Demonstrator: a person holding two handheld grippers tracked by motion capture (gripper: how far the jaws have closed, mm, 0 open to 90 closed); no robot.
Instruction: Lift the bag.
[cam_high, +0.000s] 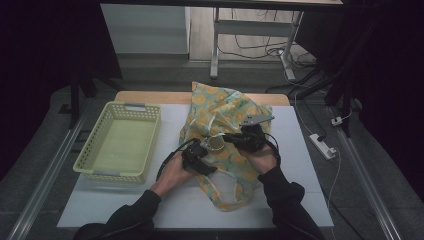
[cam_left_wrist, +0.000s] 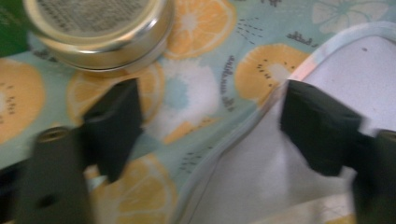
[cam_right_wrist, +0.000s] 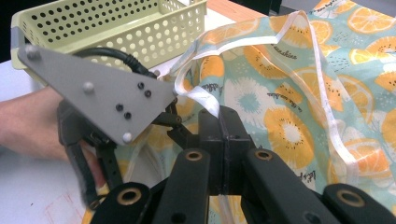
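Where folds overlap, bag (cam_high: 227, 122) opening unclear

A pale green perforated basket (cam_high: 121, 142) sits at the table's (cam_high: 165, 200) left edge, and a white power strip (cam_high: 323, 146) lies on the floor beyond its right edge.

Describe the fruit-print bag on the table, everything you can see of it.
The bag is thin, crumpled cloth, pale blue-green, printed with orange citrus slices, white flowers and small dark lettering, edged in white binding with white strap handles. It lies slumped on the white table, right of the yellow-green basket. The right gripper has its jaws shut on a white strap. The left gripper hovers open over the bag's edge. A round metal tin rests against the cloth.
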